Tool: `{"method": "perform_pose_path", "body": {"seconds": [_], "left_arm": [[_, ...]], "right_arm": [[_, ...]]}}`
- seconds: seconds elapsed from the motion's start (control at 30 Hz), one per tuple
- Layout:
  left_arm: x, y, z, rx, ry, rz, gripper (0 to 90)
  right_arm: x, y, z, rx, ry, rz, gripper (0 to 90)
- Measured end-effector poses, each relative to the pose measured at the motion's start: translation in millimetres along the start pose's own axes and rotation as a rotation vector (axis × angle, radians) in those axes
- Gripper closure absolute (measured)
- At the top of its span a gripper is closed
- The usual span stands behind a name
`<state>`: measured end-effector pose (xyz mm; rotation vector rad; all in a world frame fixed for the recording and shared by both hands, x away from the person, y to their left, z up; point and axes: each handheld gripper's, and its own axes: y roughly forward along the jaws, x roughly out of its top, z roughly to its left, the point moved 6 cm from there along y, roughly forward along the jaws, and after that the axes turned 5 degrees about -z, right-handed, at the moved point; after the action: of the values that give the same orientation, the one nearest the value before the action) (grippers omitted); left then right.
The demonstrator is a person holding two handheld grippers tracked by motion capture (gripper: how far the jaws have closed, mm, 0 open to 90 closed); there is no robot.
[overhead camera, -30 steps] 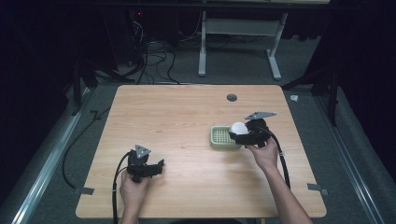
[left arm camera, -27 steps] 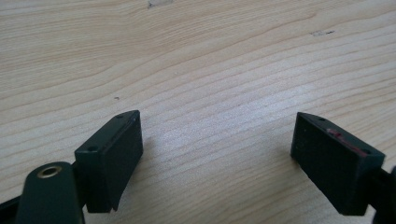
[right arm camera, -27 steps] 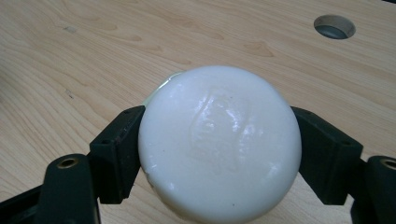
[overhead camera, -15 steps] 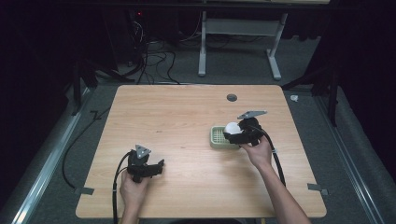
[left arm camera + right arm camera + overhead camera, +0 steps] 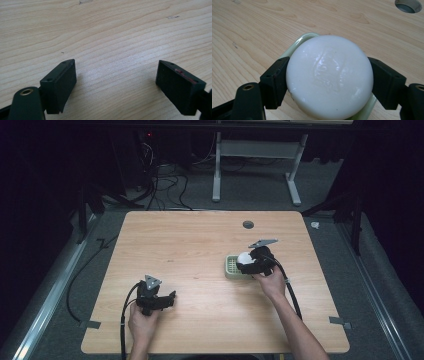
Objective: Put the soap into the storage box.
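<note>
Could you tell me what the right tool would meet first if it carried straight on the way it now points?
Probably the pale green slotted soap dish, lying directly beneath and beyond the round white soap bar clamped in the right tool. Whether the bar already touches the dish is unclear.

A wooden table (image 5: pixel 190 250) with a round cable hole (image 5: pixel 248 224); dark cables (image 5: pixel 160 185) lie behind.

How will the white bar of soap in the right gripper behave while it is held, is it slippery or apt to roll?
The soap looks glossy and smooth, so it may slip between the right gripper jaws, which press only its curved sides. It keeps its shape, so probably stiff. Its rounded form might slide or rock when set in the ridged green dish.
</note>
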<state>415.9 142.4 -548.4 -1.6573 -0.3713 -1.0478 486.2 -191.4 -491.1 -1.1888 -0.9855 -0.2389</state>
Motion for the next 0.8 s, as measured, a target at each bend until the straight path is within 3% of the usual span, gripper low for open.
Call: {"method": "perform_pose_path", "body": {"seconds": [0.8], "left_arm": [[0.0,0.0,0.1,0.0,-0.001,-0.002,17.3]], "right_arm": [[-8.0,19.6,-3.2,-0.017,0.001,0.044,24.7]]}}
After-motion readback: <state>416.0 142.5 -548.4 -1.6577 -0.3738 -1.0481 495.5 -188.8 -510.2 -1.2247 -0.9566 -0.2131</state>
